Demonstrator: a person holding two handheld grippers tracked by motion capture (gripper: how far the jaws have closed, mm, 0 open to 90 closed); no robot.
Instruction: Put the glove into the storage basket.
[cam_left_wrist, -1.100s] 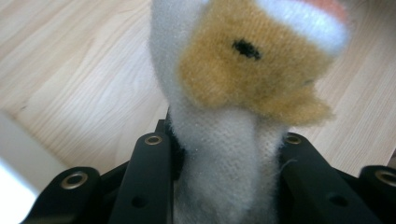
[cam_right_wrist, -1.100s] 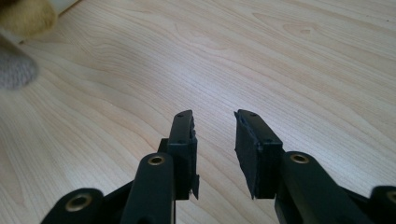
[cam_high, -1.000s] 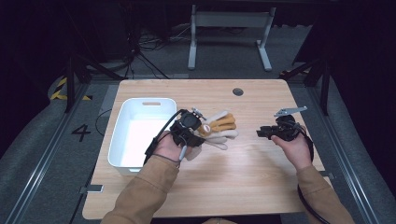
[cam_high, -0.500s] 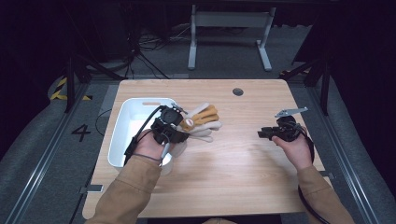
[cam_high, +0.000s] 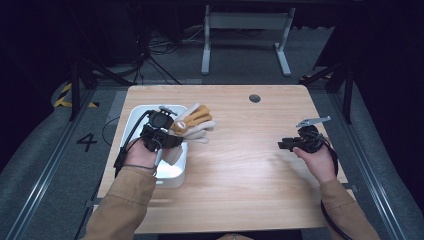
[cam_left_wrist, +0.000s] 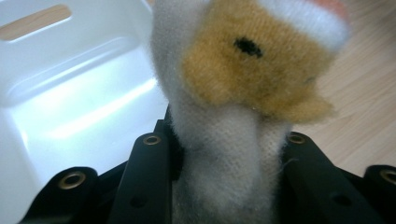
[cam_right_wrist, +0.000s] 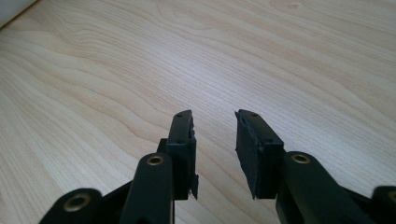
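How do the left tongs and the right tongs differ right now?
The left tongs are shut on a plush toy; the right tongs are open and hold nothing. The left ones sit over the white bin's edge, the right ones over bare table. Both are black, each held in one hand.
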